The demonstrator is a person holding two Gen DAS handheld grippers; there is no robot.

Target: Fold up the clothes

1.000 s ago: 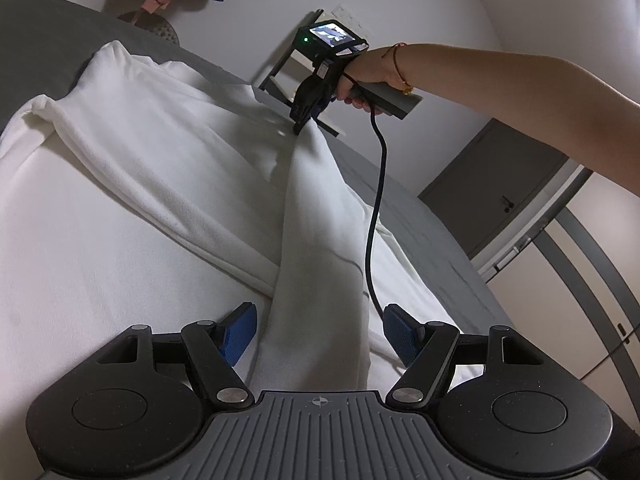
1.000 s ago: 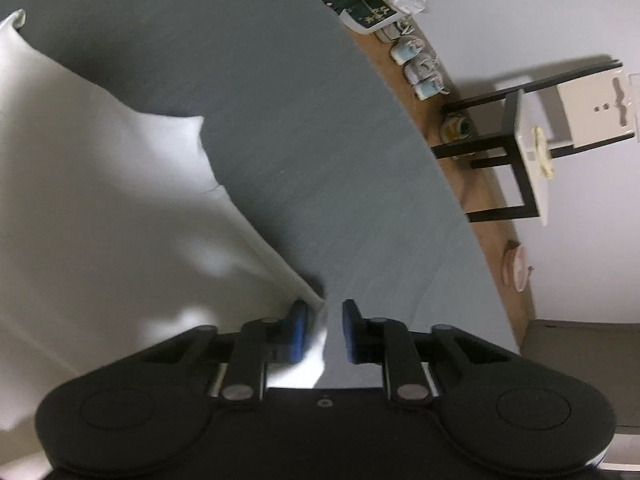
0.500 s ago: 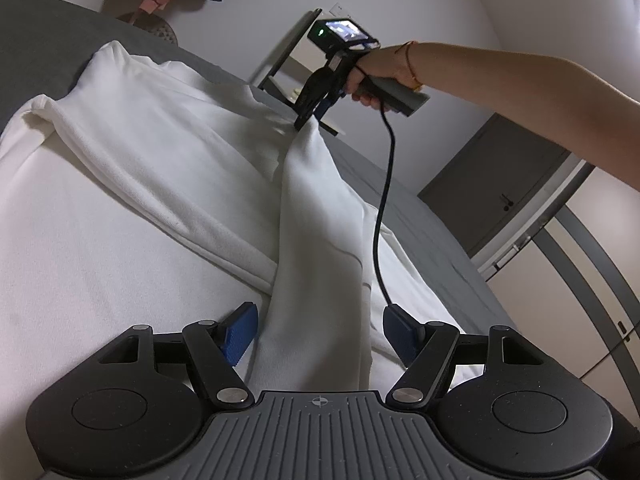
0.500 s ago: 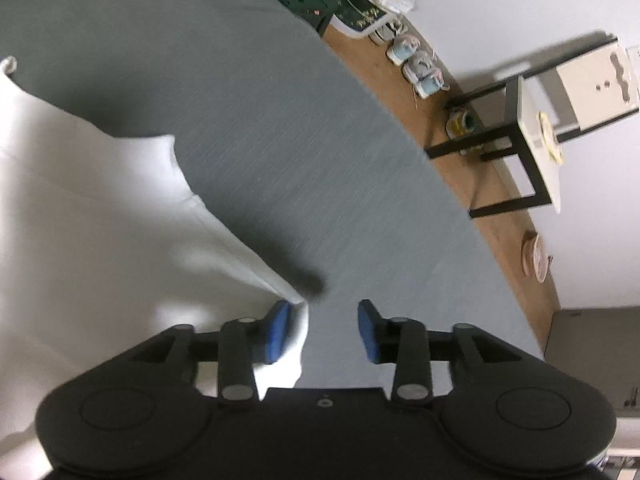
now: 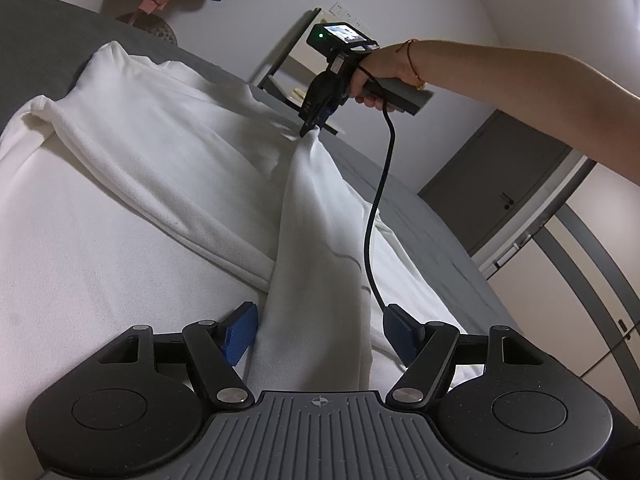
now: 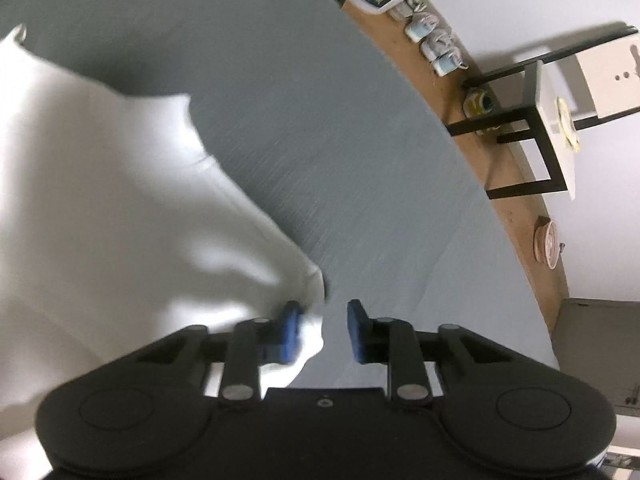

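Observation:
A white garment [image 5: 160,184] lies spread on a grey bed [image 5: 32,32]. One long fold of it runs from between my left gripper's open blue pads [image 5: 320,332] up to the right gripper [image 5: 310,130], whose tips touch the fold's raised far end. In the right wrist view the right gripper [image 6: 322,330] is open, with the garment's corner [image 6: 308,336] lying loose against the left pad. The rest of the garment [image 6: 100,200] spreads to the left on the grey bed [image 6: 320,120].
A black-framed side table [image 6: 540,128] stands beside the bed on a wooden floor [image 6: 480,120], with shoes [image 6: 436,48] and small items along the edge. A cable [image 5: 376,216] hangs from the right gripper over the garment. Grey doors [image 5: 504,184] stand at the right.
The right gripper opened from shut on the garment's corner. The corner now lies loose against its left pad. The left gripper stayed open and still.

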